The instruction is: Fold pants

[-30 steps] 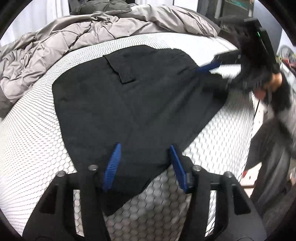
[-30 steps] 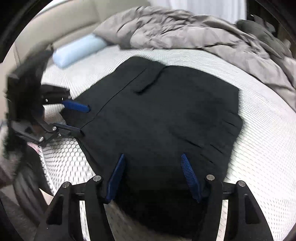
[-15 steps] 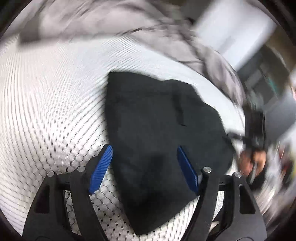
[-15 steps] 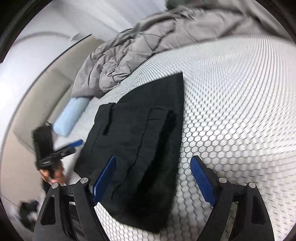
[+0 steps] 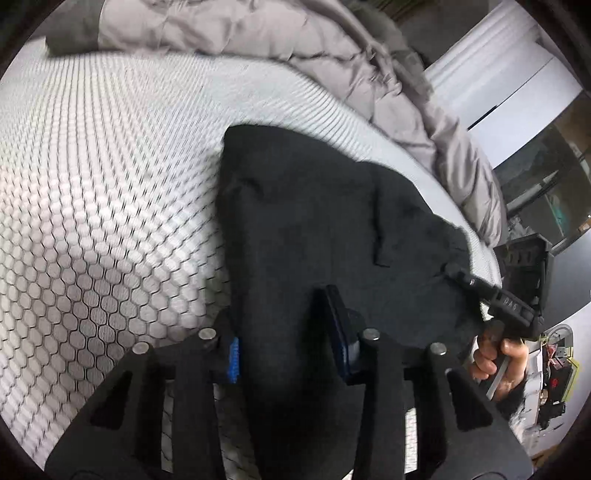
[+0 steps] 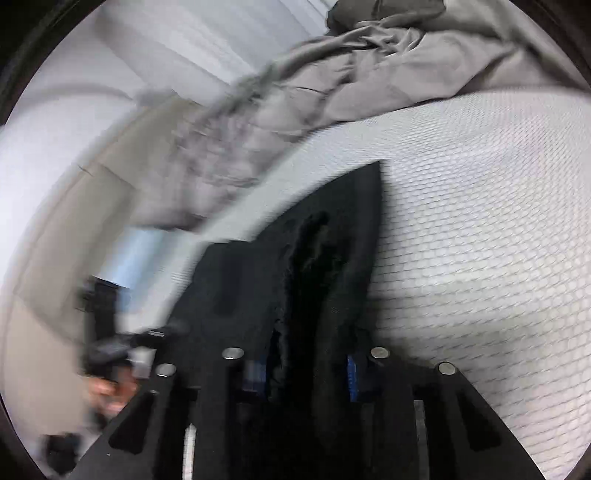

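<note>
The left gripper, black-framed with blue ribbed pads, is closing its jaws around a bunched edge of the black fabric pants; the cloth fills the gap between the pads, which stand partly apart, and it drapes down over the frame toward the camera. Across the garment, the right gripper is likewise closing on the opposite edge, a thick dark fold of the same pants rising between its blue pads and hiding most of them. In the left wrist view the right gripper appears at the far right side of the pants, its black fingers reaching onto the cloth, held by a person's hand. White lettering on that tool's finger is too small to read for certain.

The pants lie on the white mattress cover with a raised honeycomb pattern, near its front edge, folded into a compact dark panel with a flap pocket and a seam line showing on top. A rumpled grey quilted duvet is heaped along the far side of the bed, well apart from the pants. A pale blue bolster pillow shows blurred in the right wrist view, beside the beige padded headboard
</note>
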{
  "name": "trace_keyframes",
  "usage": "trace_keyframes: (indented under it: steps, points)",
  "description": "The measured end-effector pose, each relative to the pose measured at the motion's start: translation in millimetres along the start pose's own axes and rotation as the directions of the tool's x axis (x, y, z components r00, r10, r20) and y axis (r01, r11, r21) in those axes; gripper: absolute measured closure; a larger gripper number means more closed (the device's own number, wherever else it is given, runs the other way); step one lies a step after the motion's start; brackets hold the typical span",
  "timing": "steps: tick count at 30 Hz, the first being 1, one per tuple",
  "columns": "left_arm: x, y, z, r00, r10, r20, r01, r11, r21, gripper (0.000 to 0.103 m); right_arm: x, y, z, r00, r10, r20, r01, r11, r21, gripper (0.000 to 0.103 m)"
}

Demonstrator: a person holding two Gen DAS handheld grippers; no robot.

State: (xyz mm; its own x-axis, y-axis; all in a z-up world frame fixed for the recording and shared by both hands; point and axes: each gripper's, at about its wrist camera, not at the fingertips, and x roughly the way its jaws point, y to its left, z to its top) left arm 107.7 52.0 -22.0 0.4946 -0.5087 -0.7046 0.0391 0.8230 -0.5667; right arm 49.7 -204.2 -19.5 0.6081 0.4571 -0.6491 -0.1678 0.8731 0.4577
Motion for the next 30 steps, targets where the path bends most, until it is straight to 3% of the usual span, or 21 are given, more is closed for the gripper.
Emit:
trace_keyframes:
  steps: [2, 3, 6, 9, 11, 13, 15, 16, 18, 19, 22, 24, 26, 30]
  points:
    - [-1.0, 3.4, -0.9, 1.000, -0.013, 0.007, 0.013, 1.000, 0.003, 0.062, 16.9, -9.1, -9.2, 0.990, -0.111, -0.085, 0.107, 0.993, -0.050, 0.045]
    - [-6.3, -0.2, -2.8, 1.000, 0.016, 0.022, -0.017, 1.000, 0.025, 0.061, 17.2, -13.8, -15.1, 0.991, -0.095, -0.094, 0.090, 0.995, -0.053, 0.045]
    - [-22.6, -16.3, -19.0, 0.978, 0.181, 0.101, -0.193, 0.974, 0.120, 0.055, -3.3, -13.0, -24.9, 0.992, -0.100, -0.080, 0.093, 0.992, -0.081, 0.041]
    - [-36.5, -41.1, -41.8, 0.951, 0.270, 0.149, -0.296, 0.935, 0.195, 0.055, -24.9, -5.1, -43.5, 0.988, -0.139, -0.066, 0.128, 0.980, -0.155, 0.041]
    - [-47.6, -64.3, -53.0, 0.945, 0.270, 0.184, -0.310, 0.918, 0.247, 0.054, -32.1, -4.3, -57.6, 0.978, -0.194, -0.074, 0.175, 0.963, -0.206, 0.041]
    - [-54.4, -81.2, -60.6, 0.931, 0.278, 0.237, -0.336, 0.904, 0.262, 0.047, -40.7, -3.6, -59.1, 0.978, -0.203, -0.052, 0.190, 0.965, -0.181, 0.041]
    - [-58.9, -91.9, -68.8, 0.917, 0.290, 0.275, -0.357, 0.903, 0.239, 0.032, -58.9, 0.4, -65.6, 0.977, -0.211, -0.008, 0.206, 0.962, -0.181, 0.039]
    - [-61.9, -97.0, -75.4, 0.907, 0.299, 0.297, -0.369, 0.903, 0.220, 0.029, -69.0, 5.6, -69.5, 0.976, -0.217, 0.022, 0.217, 0.956, -0.197, 0.036]
    - [-63.2, -109.1, -86.9, 0.896, 0.299, 0.328, -0.380, 0.899, 0.219, 0.021, -90.0, 21.3, -76.7, 0.974, -0.194, 0.113, 0.216, 0.948, -0.232, 0.007]
    - [-64.9, -115.0, -91.5, 0.892, 0.298, 0.339, -0.385, 0.895, 0.227, 0.020, -97.6, 26.3, -80.2, 0.972, -0.184, 0.149, 0.216, 0.946, -0.240, 0.004]
    - [-65.1, -135.9, -106.8, 0.875, 0.284, 0.392, -0.412, 0.863, 0.293, 0.014, -114.5, 43.1, -93.1, 0.961, -0.155, 0.227, 0.219, 0.932, -0.288, 0.000]
    - [-70.1, -147.5, -120.3, 0.858, 0.269, 0.438, -0.429, 0.844, 0.321, 0.001, -114.8, 50.2, -97.4, 0.956, -0.150, 0.250, 0.227, 0.922, -0.313, 0.000]
    - [-77.5, -156.0, -135.7, 0.834, 0.265, 0.484, -0.450, 0.834, 0.320, 0.001, -118.4, 56.7, -104.2, 0.951, -0.140, 0.274, 0.229, 0.917, -0.326, 0.000]
    - [-86.6, -162.1, -149.6, 0.834, 0.230, 0.502, -0.428, 0.844, 0.324, 0.001, -116.9, 59.0, -106.8, 0.946, -0.122, 0.302, 0.212, 0.935, -0.286, 0.000]
